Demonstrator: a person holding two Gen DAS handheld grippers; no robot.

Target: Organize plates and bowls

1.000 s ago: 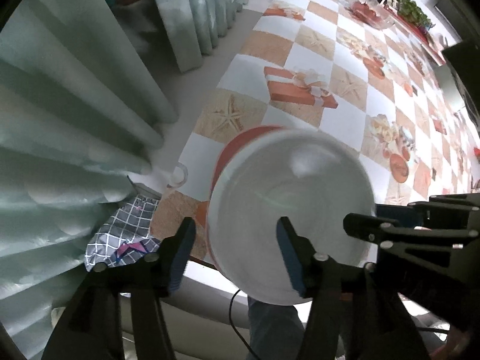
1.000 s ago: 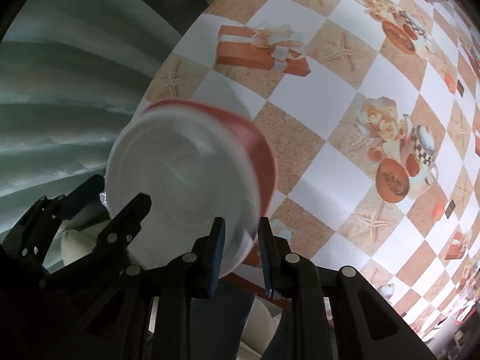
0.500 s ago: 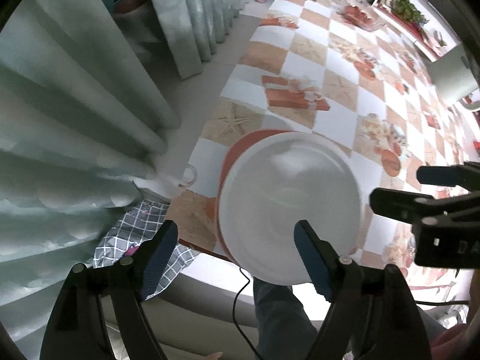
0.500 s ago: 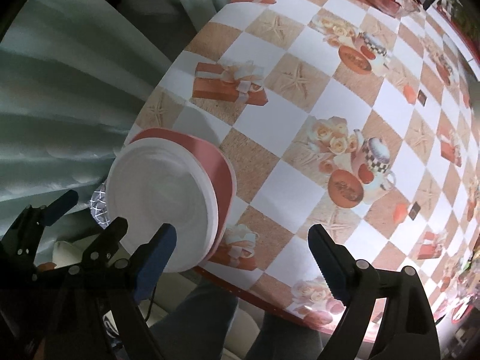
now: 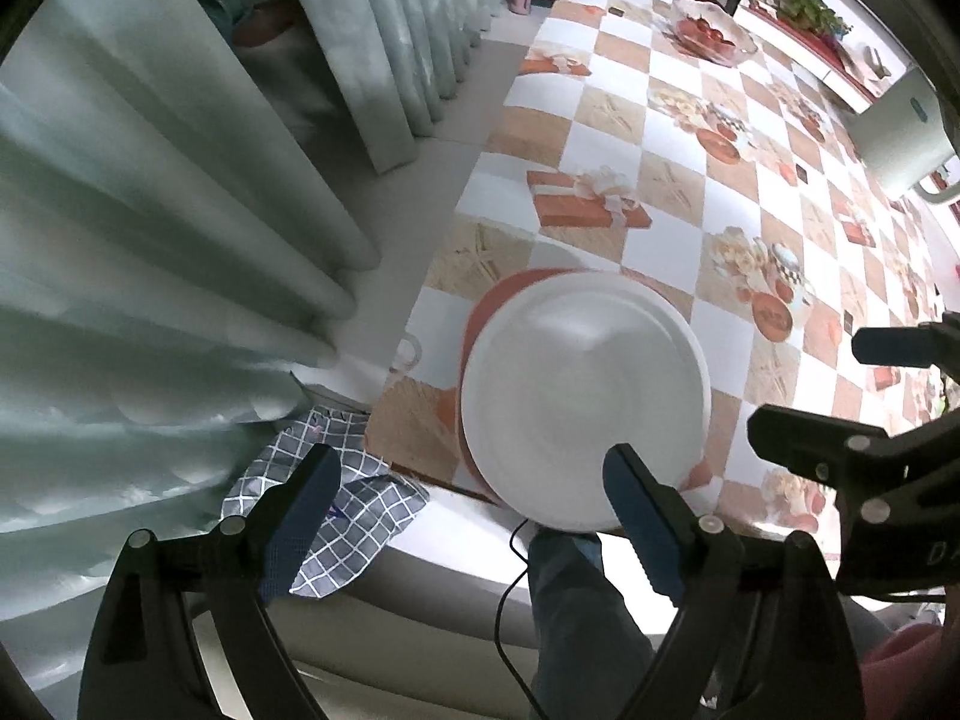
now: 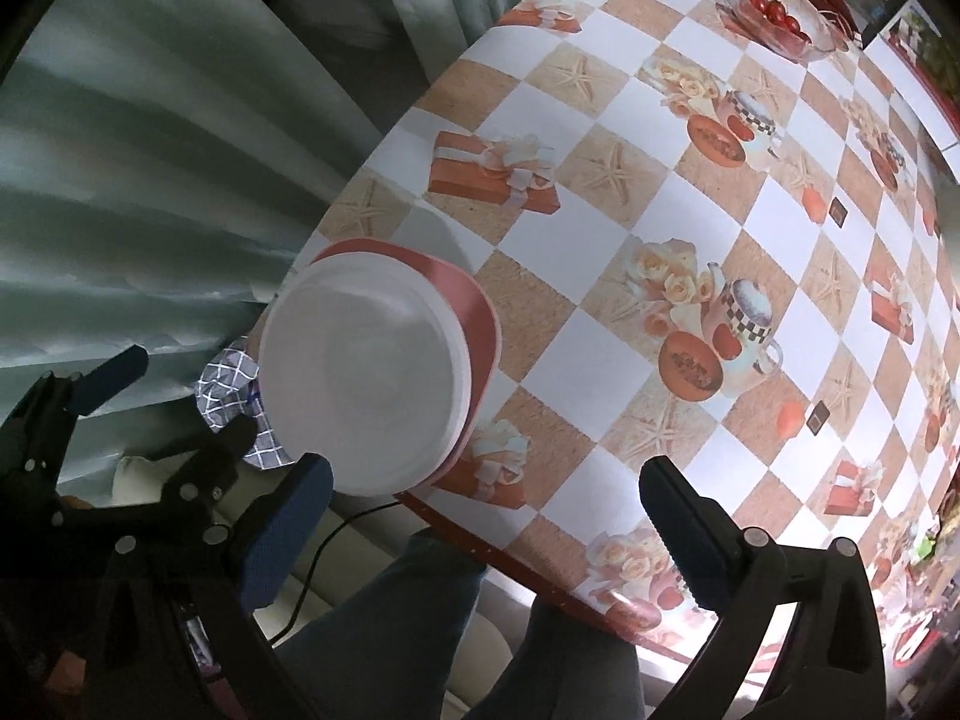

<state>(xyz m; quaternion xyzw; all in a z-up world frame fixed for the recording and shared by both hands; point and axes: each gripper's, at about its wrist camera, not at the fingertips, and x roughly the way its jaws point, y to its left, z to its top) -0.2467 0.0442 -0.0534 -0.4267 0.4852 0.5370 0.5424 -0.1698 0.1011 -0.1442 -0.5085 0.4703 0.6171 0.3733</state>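
Observation:
A white bowl (image 5: 585,396) sits stacked on a red plate (image 5: 489,312) at the near left corner of the table; both also show in the right wrist view, the bowl (image 6: 360,384) on the plate (image 6: 474,312). My left gripper (image 5: 474,504) is open and empty, raised above and just short of the stack. My right gripper (image 6: 480,522) is open and empty, above the table's near edge to the right of the stack. The right gripper's body shows at the right of the left wrist view (image 5: 870,450).
The table (image 6: 600,252) has a checkered cloth with printed pictures. A glass bowl of tomatoes (image 6: 780,18) stands at the far end. Curtains (image 5: 150,210) hang to the left. A checked cloth (image 5: 336,516) and the person's legs (image 6: 420,630) lie below the table edge.
Both grippers let go of the white bowl, opened wide and pulled back and up. The bowl stays on the red plate.

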